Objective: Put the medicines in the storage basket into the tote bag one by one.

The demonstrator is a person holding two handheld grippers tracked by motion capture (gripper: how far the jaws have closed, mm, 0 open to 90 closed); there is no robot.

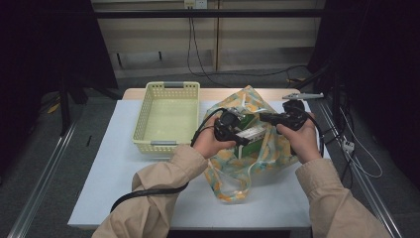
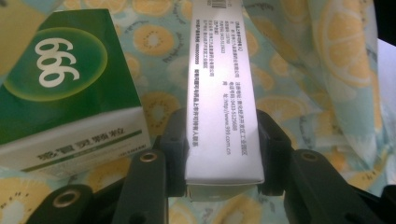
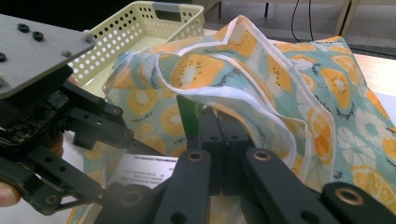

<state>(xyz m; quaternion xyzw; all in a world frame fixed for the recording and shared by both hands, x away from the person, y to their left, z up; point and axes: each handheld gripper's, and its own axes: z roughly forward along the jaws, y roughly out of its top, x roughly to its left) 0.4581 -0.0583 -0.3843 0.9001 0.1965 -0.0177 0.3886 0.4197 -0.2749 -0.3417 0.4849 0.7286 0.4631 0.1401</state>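
A: White box [image 2: 223,93] – where is it?
B: Long white carton with fine print, over the open mouth of the fruit-print bag [image 1: 247,148]. Left gripper [image 2: 223,144] has it clamped – both pads flat on its long sides near one end, jaws partly open at box width.

A: Right gripper [image 3: 219,135]?
B: Jaws fully together. They pinch the bag's white-edged rim [image 3: 261,107] and hold it up. A strip of green shows just beside the fingertips; can't tell what it is.

A: Anything else in the bag?
B: Green box [image 2: 65,88] with a "999" logo, just beside the white box in the left gripper view, lying on the fabric inside.

A: Surroundings?
B: Bag sits at the table's [image 1: 124,183] right centre. Pale yellow perforated basket [image 1: 168,119] just left of it, near the left hand [image 1: 210,141].
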